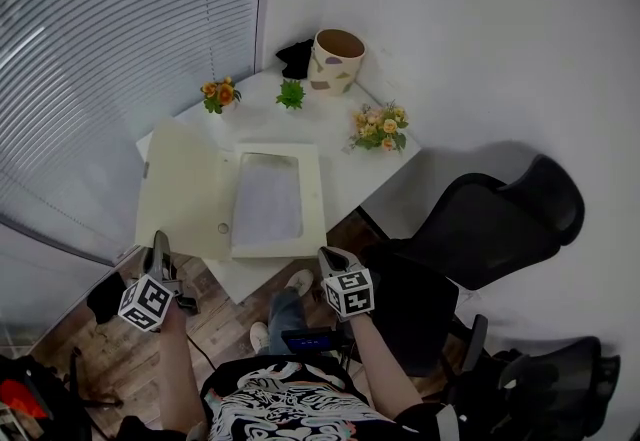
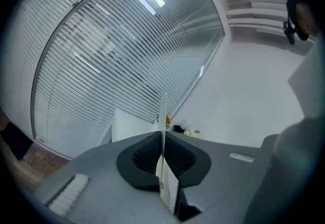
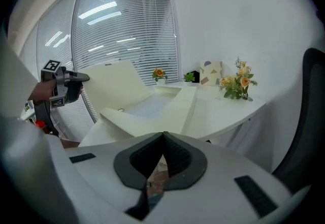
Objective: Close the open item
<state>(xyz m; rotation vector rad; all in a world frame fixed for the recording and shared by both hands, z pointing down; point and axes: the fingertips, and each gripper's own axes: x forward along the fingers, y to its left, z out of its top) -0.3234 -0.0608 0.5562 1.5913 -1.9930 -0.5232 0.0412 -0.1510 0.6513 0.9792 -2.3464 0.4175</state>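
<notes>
A cream document box lies open on the white table, with a white sheet inside it. Its lid is spread out flat to the left. My left gripper is at the lid's near left edge. In the left gripper view the lid shows edge-on as a thin cream sheet, and the left gripper is shut on it. My right gripper hovers just off the box's near right corner. In its own view the right gripper is shut with nothing in it, and the lid stands ahead.
At the table's far end stand a patterned cup, a small green plant and two flower bunches. A black office chair is close on the right. Window blinds run along the left.
</notes>
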